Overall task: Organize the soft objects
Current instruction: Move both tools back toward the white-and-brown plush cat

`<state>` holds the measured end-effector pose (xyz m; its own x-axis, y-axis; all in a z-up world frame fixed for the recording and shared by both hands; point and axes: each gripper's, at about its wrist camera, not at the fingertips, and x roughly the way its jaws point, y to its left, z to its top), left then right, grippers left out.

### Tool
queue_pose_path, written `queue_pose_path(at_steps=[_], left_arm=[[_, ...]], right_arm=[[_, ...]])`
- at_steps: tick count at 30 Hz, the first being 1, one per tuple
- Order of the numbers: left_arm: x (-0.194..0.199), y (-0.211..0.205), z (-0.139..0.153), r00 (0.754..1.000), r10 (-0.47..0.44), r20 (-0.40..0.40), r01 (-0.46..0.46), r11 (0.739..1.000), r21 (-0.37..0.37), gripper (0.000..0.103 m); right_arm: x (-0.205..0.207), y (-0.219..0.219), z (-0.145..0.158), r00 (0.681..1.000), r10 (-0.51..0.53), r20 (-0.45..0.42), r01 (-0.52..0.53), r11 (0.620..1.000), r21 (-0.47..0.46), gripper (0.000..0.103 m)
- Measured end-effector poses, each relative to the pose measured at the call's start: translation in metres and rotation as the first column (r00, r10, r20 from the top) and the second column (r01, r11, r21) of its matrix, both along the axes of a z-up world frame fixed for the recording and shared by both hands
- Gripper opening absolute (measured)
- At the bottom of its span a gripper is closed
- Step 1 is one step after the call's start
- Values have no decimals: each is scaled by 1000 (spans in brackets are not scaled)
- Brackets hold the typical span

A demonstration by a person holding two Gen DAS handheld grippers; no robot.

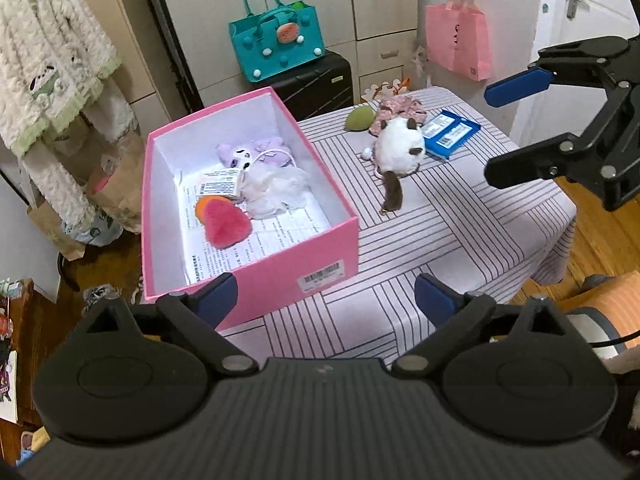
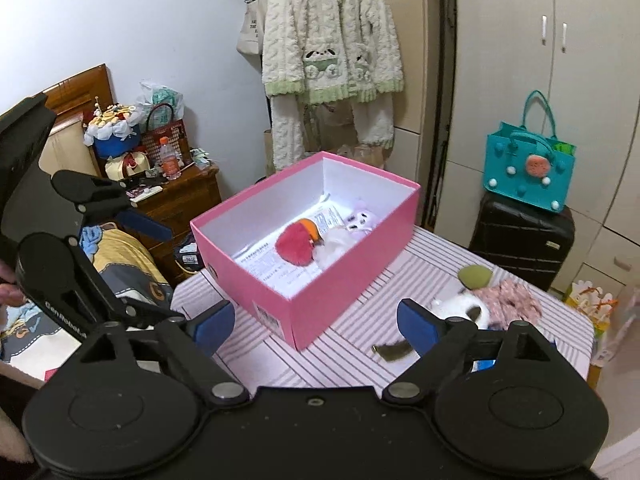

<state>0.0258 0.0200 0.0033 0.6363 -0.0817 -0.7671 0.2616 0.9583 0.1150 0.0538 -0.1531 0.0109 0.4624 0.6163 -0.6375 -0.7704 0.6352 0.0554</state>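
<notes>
An open pink box (image 1: 280,276) stands on the striped tablecloth (image 1: 460,232). It holds a purple plush (image 1: 248,152), a white fluffy piece (image 1: 276,192), a red and orange plush (image 1: 226,220) and printed papers. On the table to its right lie a white and brown plush cat (image 1: 400,148), a green soft thing (image 1: 358,118) and a pink floral cloth (image 1: 400,106). My left gripper (image 1: 326,300) stands open and empty before the box's near corner. My right gripper (image 2: 316,322) is open and empty too, held above the table near the box (image 2: 332,304) and the cat (image 2: 460,306).
Blue packets (image 1: 450,132) lie beside the cat. Behind the table stand a black suitcase (image 1: 320,80) with a teal bag (image 1: 276,40) on it and wardrobes. A pink bag (image 1: 458,40) hangs at the right. A fleece robe (image 2: 332,40) and a cluttered nightstand (image 2: 176,196) are left of the box.
</notes>
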Motion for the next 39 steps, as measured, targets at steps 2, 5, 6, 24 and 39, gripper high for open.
queue_pose_path(at_steps=[2, 5, 6, 24, 39], left_arm=[[-2, -4, -4, 1000, -13, -5, 13, 1000, -2, 98], [-3, -10, -11, 999, -30, -20, 30, 999, -10, 99], [-3, -12, -14, 999, -33, -24, 33, 999, -13, 99], [5, -28, -50, 996, -78, 36, 82, 984, -158, 98], [52, -75, -69, 975, -105, 197, 163, 937, -309, 97]], right_arm=[[-6, -7, -5, 1000, -3, 5, 3, 1000, -4, 91], [-14, -15, -13, 1000, -9, 8, 9, 1000, -11, 91], [-16, -17, -15, 1000, -9, 8, 9, 1000, -13, 92], [-10, -82, -87, 979, -200, 27, 194, 970, 147, 92], [52, -108, -159, 935, -355, 2, 340, 898, 279, 92]])
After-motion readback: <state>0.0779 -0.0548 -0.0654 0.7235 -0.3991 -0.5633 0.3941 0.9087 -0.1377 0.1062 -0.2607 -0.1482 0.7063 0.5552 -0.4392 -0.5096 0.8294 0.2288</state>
